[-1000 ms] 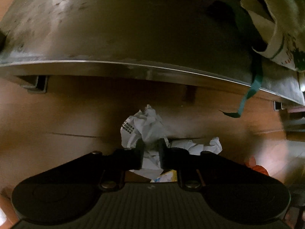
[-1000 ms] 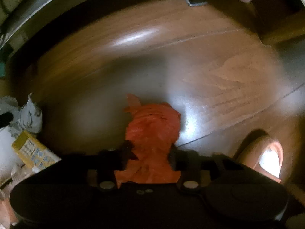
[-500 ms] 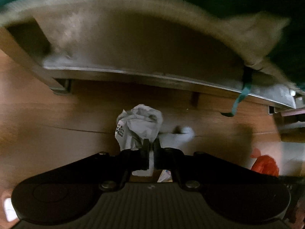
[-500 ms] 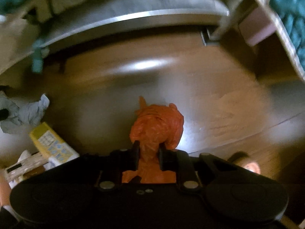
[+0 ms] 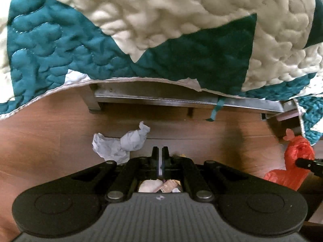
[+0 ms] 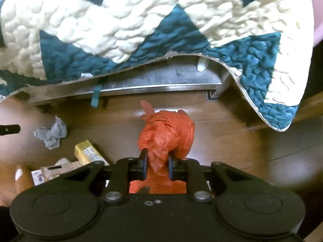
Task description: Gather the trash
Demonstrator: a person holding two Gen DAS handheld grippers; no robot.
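My right gripper (image 6: 157,155) is shut on a crumpled orange plastic bag (image 6: 167,131) and holds it above the wood floor. The same bag (image 5: 296,151) shows at the right edge of the left wrist view, with a right finger (image 5: 306,162) on it. My left gripper (image 5: 160,154) is shut; only a thin white sliver of paper (image 5: 160,168) shows pinched between its pads. A crumpled white paper (image 5: 121,143) lies on the floor ahead and left of it. In the right wrist view that paper (image 6: 51,135) lies just right of a left finger (image 6: 10,130).
A teal and cream quilt (image 5: 161,30) hangs over a metal bed frame (image 5: 181,98) and fills the top of both views. A yellow box (image 6: 86,151), a clear plastic pack (image 6: 58,167) and a small white box (image 6: 38,176) lie on the floor at lower left.
Both grippers have risen from the floor, so the quilt now shows. The orange bag came up in the right gripper. The printed paper ball no longer sticks out past the left fingers.
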